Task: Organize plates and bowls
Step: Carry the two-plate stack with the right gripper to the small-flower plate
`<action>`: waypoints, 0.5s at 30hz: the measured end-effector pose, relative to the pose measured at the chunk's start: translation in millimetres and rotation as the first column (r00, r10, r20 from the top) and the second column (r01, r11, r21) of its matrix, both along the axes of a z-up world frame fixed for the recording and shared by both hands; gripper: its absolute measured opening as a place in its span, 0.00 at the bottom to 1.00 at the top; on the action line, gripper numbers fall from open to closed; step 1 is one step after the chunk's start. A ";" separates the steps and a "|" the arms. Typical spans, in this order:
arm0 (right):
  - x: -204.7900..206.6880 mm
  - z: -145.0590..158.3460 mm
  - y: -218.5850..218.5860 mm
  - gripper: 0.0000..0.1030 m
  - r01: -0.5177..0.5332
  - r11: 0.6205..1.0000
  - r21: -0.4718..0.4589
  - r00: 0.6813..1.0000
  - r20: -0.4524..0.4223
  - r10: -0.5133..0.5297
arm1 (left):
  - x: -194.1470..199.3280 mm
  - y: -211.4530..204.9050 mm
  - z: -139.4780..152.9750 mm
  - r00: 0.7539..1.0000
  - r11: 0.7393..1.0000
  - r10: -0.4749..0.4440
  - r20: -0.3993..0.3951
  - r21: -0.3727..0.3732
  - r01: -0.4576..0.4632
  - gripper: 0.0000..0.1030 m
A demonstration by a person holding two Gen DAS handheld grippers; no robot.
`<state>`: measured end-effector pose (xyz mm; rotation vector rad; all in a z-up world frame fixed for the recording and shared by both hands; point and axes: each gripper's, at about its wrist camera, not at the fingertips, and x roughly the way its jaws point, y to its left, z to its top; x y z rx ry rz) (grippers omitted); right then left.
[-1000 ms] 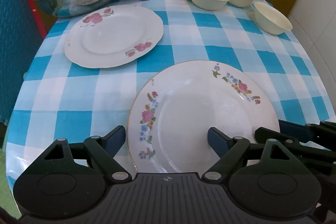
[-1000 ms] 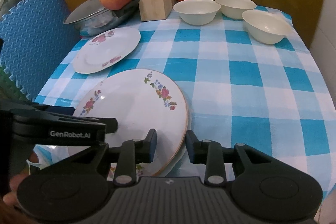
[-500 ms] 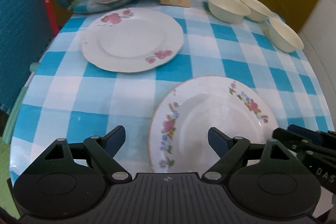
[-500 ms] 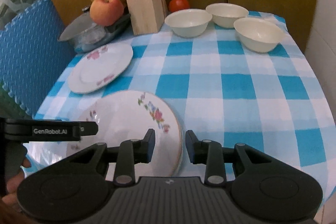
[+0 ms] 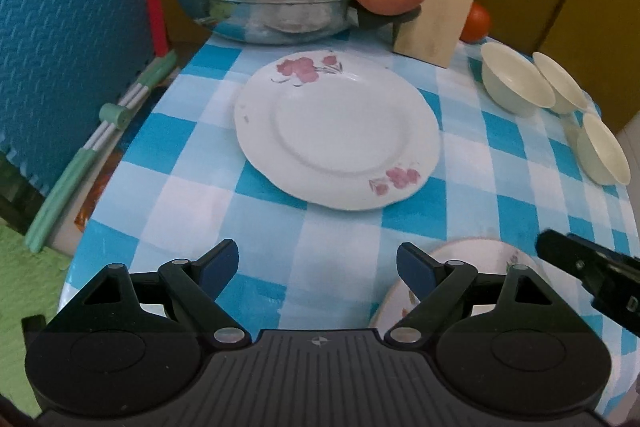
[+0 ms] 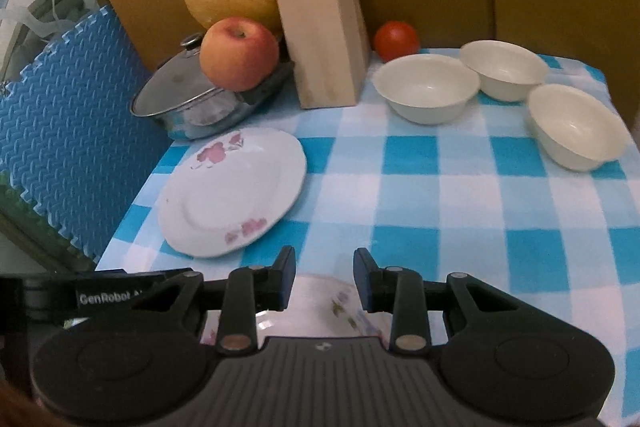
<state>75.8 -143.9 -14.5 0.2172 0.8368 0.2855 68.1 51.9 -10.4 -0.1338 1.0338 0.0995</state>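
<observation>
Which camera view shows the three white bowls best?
The right wrist view: all three bowls appear whole, with their insides visible. In the left wrist view the bowls are squeezed against the right edge and partly overlap.

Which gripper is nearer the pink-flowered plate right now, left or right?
Left, though narrowly. The left gripper hovers open just short of the pink-flowered plate, lined up with it. The right gripper sits off to the plate's right, over the multicolour-flowered plate.

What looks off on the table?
An apple is perched on the pan's handle beside the knife block, an odd, tippy spot. The pink-flower plate and three bowls sit flat, nothing spilled or chipped.
</observation>
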 end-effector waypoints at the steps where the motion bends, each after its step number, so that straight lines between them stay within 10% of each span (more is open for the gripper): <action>1: 4.8 -0.6 3.4 0.29 0.002 1.000 -0.001 1.000 0.001 -0.002 | 3.1 0.6 0.2 1.000 1.000 0.003 0.000 0.007 -0.003 0.88; 15: 64.5 -26.6 28.5 0.30 0.019 0.999 0.025 0.999 -0.039 -0.018 | 42.5 22.5 -1.5 0.998 0.996 0.067 0.010 0.057 -0.067 0.89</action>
